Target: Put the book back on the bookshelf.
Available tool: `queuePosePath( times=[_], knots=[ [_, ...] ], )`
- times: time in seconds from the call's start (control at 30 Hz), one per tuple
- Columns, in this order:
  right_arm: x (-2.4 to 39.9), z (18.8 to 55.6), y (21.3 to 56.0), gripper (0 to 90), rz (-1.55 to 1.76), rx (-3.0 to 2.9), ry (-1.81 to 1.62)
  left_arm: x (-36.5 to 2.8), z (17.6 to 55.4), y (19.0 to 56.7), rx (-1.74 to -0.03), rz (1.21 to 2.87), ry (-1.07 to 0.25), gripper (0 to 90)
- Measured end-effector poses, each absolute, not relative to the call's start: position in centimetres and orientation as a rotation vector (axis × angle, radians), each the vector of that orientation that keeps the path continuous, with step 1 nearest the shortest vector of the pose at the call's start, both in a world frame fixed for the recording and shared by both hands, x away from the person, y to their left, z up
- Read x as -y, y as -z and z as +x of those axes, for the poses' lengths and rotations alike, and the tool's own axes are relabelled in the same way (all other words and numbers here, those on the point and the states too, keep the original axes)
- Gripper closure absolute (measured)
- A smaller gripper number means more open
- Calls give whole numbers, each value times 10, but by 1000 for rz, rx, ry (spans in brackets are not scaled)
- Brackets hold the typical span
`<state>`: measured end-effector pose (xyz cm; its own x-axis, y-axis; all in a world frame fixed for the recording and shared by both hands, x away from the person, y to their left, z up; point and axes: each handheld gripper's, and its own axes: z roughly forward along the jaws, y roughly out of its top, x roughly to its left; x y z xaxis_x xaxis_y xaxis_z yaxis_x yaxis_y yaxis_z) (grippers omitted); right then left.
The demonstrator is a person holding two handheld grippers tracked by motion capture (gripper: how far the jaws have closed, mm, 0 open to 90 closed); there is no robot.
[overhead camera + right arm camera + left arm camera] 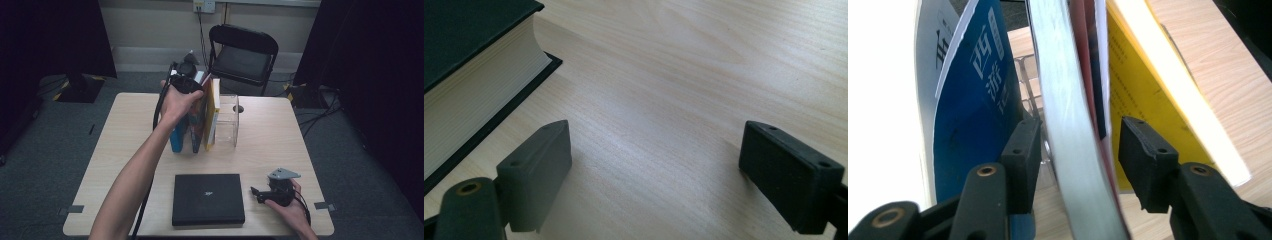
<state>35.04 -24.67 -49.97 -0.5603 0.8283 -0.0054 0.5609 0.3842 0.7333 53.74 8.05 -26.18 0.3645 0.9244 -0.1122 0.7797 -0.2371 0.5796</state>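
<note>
Several books stand upright in a row at the middle of the table: a blue book (177, 137) (978, 100), a thin book with a pale cover and red pages (198, 125) (1063, 100), and a yellow book (211, 115) (1138, 85). My left gripper (191, 86) (1080, 135) reaches down over their top edges. Its jaws straddle the thin book, with a gap at the right pad, so it is open. A black hardcover book (207, 199) (469, 60) lies flat near the front edge. To its right, my right gripper (255, 192) (654, 170) rests low over bare wood, open and holding nothing.
A clear plastic book stand (227, 117) sits against the right side of the yellow book. The light wooden table (270, 135) has bare room to the left and right of the books. A black folding chair (243, 52) stands behind the far edge.
</note>
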Motion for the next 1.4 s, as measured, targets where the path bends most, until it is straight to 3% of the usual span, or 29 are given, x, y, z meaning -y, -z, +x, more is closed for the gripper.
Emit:
queuePosePath(
  times=[0.27,0.87,1.4],
  knots=[
    [247,350,500,132,1205,-2277,-990,-95,528,267,-1414,2006,-342,445],
    [247,350,500,132,1205,-2277,-990,-110,476,280,-1123,1922,-499,419],
    [246,350,500,132,1207,-2276,-989,-121,438,310,-1017,1897,-539,369]
  ],
)
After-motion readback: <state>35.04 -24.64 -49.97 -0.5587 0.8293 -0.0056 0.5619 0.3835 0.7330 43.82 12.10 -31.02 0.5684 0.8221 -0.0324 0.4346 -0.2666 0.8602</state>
